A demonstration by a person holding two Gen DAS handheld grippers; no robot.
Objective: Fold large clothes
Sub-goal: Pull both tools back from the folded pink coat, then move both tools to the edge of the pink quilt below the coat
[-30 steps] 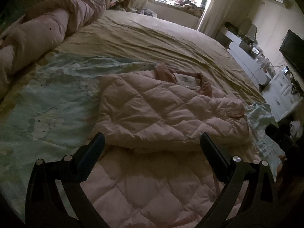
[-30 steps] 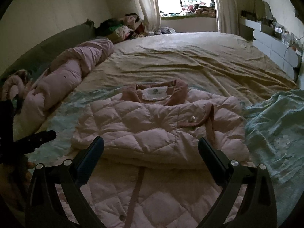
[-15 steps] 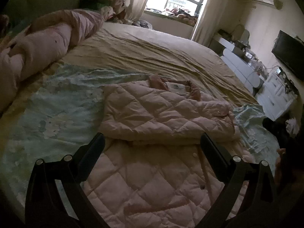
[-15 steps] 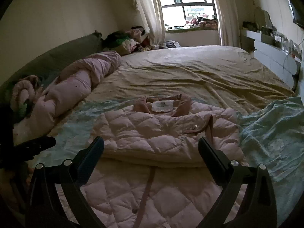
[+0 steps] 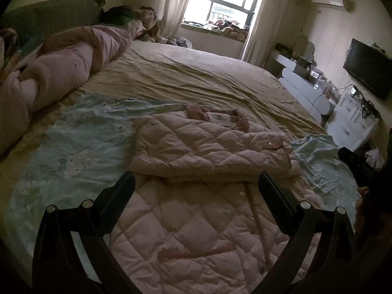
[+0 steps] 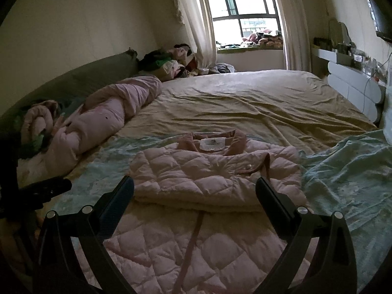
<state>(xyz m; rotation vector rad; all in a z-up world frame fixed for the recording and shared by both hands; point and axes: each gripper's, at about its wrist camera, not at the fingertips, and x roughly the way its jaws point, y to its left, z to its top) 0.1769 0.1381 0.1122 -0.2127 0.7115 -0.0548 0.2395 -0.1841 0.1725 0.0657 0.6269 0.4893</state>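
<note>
Grippers, my left (image 5: 196,183) and right (image 6: 194,187), hover level with jaws spread wide and empty above the pale pink quilted padded jacket (image 5: 208,147), lying half-folded on the light blue patterned blanket (image 5: 73,152).

You are looking at a wide bed (image 5: 201,83) covered by a creased beige sheet (image 6: 245,103) that runs back toward the window. On its near part lies a pale blue printed blanket (image 5: 73,152), spread flat on the left and rumpled at the right edge. The pink quilted coat (image 5: 196,171) lies on that blanket, its sleeves folded across the chest and its collar pointing toward the window. Along the left side a long rolled pink duvet (image 6: 105,115) rests on the sheet. At the far left corner a heap of mixed clothes (image 6: 169,61) sits beside the duvet's end.
</note>
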